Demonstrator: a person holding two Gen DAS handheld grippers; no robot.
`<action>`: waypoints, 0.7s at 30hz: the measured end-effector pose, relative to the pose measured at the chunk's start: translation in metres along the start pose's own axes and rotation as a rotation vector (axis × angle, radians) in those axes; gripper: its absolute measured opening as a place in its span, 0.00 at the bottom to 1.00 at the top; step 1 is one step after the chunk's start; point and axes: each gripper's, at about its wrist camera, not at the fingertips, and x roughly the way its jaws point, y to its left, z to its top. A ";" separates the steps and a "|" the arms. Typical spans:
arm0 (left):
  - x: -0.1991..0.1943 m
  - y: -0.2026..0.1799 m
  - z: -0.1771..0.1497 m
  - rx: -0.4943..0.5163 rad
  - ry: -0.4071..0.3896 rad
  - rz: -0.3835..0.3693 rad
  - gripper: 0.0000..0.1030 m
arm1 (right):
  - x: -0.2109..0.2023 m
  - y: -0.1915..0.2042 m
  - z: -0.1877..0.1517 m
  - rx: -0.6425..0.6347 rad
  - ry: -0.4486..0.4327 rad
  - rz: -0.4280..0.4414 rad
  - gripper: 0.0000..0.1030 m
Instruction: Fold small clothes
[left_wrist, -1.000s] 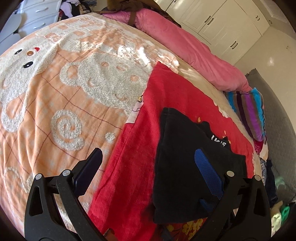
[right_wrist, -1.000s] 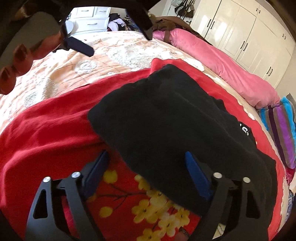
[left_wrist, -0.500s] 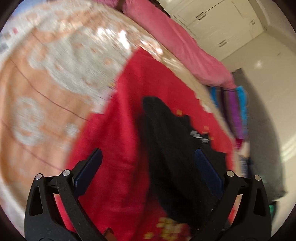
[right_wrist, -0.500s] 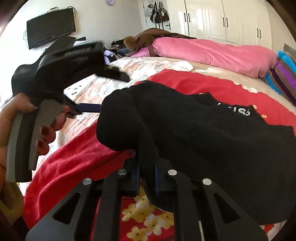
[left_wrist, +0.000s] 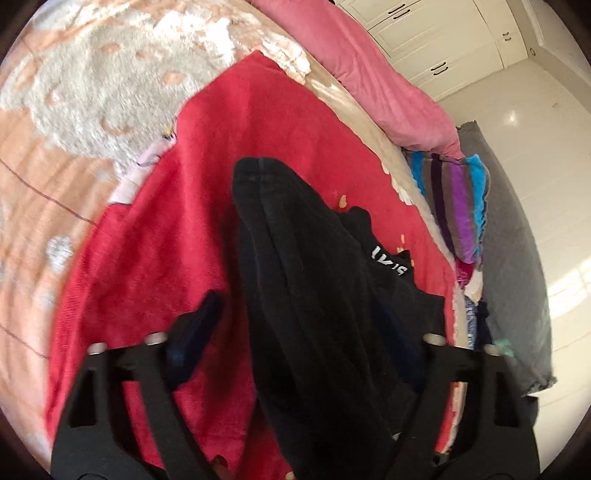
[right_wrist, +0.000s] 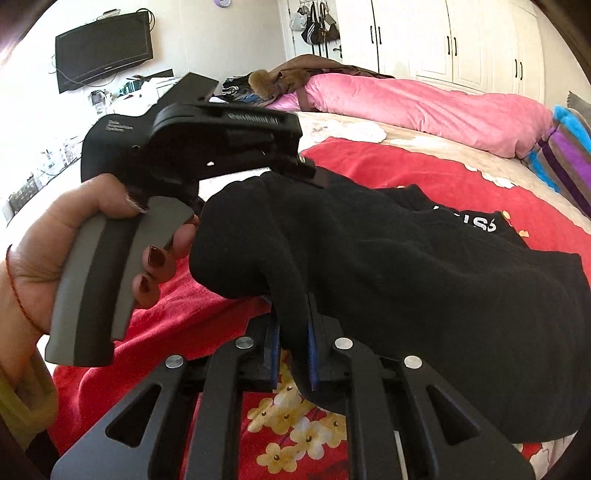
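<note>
Right claw (right_wrist: 291, 343): matte black slotted arms, silver screws, blue pads; left claw (left_wrist: 295, 332): black arms, dark blue pads; grey-and-black pistol handle; hand (right_wrist: 74, 240) with dark-polished nails, thin red wrist thread.

Bed (right_wrist: 424, 144): carries a fleece blanket (left_wrist: 92, 122) and, over that, a plush throw (left_wrist: 155, 280). On the throw: a garment (left_wrist: 314, 295), its near edge lifted off the throw between the pads of the right gripper (right_wrist: 291, 347). Left gripper (left_wrist: 299, 332): straddles a raised fold of the same garment, jaws closing, fold between them; seen from the right wrist, it sits left of and behind the right gripper, gripped by a hand (right_wrist: 55, 240). Long pillow (right_wrist: 424, 107): along the bed's far edge. Striped cushion (left_wrist: 458, 206): at the pillow's end. Wardrobe (right_wrist: 443, 40): behind the bed. Television (right_wrist: 103, 48): on the wall, far left.
</note>
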 end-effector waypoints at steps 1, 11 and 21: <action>0.003 0.000 0.000 -0.008 0.007 -0.014 0.55 | 0.000 0.001 -0.001 -0.002 0.001 -0.001 0.10; 0.006 -0.007 -0.003 0.004 0.005 -0.013 0.17 | 0.002 0.016 -0.003 -0.066 0.005 -0.044 0.13; -0.002 -0.021 -0.006 0.027 -0.015 -0.017 0.16 | 0.019 0.018 -0.013 -0.113 0.091 -0.131 0.24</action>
